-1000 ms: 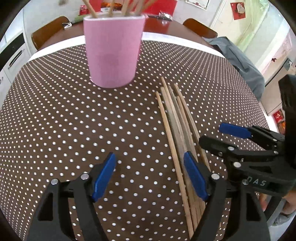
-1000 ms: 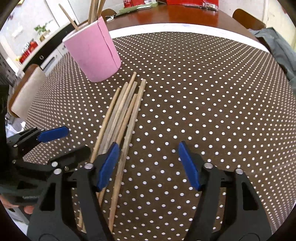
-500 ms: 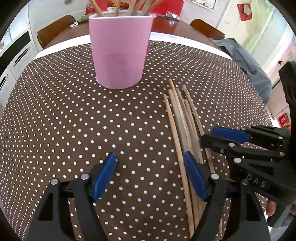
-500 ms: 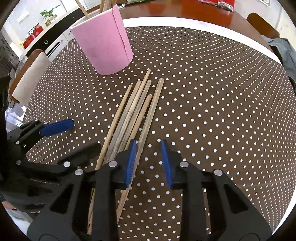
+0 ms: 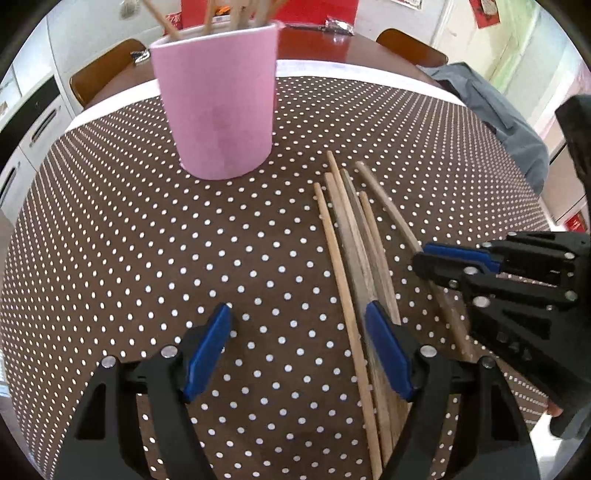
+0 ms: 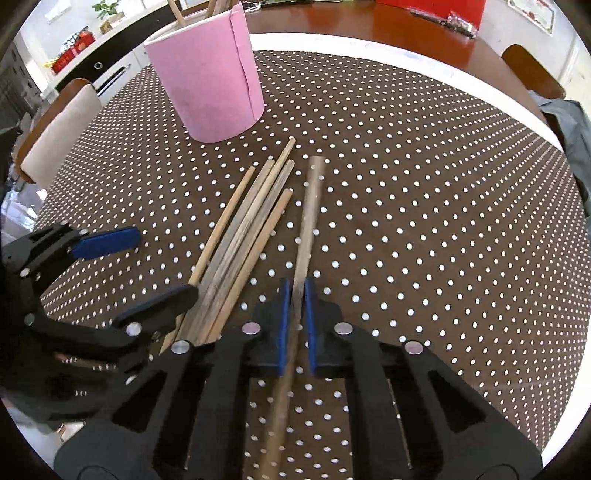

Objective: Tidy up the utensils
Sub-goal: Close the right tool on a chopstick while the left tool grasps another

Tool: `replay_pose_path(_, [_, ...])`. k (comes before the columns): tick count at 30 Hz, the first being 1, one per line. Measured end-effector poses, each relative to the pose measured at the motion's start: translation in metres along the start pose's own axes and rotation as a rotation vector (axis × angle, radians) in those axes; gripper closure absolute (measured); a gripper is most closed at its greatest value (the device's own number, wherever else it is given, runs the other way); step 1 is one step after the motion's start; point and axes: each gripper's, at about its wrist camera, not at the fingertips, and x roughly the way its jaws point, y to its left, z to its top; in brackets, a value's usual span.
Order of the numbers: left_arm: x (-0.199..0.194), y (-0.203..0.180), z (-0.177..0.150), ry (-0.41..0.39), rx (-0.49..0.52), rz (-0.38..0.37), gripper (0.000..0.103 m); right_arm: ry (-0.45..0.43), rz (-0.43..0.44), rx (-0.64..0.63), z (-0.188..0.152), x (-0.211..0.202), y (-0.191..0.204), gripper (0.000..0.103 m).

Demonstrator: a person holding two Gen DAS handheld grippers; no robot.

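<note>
Several wooden chopsticks (image 5: 354, 251) lie side by side on the brown polka-dot tablecloth; the bundle also shows in the right wrist view (image 6: 243, 229). A pink cup (image 5: 218, 107) with chopsticks standing in it is behind them, also in the right wrist view (image 6: 210, 77). My right gripper (image 6: 294, 295) is shut on one chopstick (image 6: 308, 221), apart from the bundle's right side. In the left wrist view the right gripper (image 5: 454, 258) shows closed over that chopstick (image 5: 388, 206). My left gripper (image 5: 299, 343) is open and empty, low over the cloth beside the bundle.
The round table's white edge (image 6: 406, 55) and bare wood (image 6: 351, 22) lie beyond the cloth. Chairs (image 5: 103, 77) stand around it, one with a grey garment (image 5: 498, 110). Kitchen cabinets are at the left.
My right gripper closed from wide open onto the rightmost chopstick and drew it slightly away from the bundle. Both cameras moved closer to the pink cup. The left gripper stayed open.
</note>
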Motion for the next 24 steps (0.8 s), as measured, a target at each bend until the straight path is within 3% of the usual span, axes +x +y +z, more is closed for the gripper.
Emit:
replay_pose_path(12, [0.004, 0.007, 0.006, 0.021, -0.022, 0.021, 0.029, 0.010, 0.048, 0.008, -0.010, -0.009, -0.032, 0.095])
replay_pose_path(17, [0.011, -0.008, 0.009, 0.016, 0.038, 0.096, 0.029, 0.015, 0.032, 0.000, -0.008, -0.008, -0.027, 0.095])
replay_pose_path(19, [0.014, -0.009, 0.013, 0.022, 0.019, 0.084, 0.030, 0.022, 0.021, -0.008, -0.007, -0.006, -0.022, 0.095])
replay_pose_path(20, [0.015, -0.008, 0.014, 0.018, 0.017, 0.082, 0.032, 0.025, 0.014, -0.017, -0.006, -0.005, -0.020, 0.095])
replay_pose_path(21, [0.014, -0.008, 0.014, 0.007, 0.019, 0.083, 0.041, 0.026, 0.007, -0.025, -0.005, -0.005, -0.016, 0.095])
replay_pose_path(24, [0.011, -0.003, 0.015, -0.005, -0.004, 0.086, 0.082, 0.027, -0.012, -0.046, -0.004, -0.004, -0.010, 0.095])
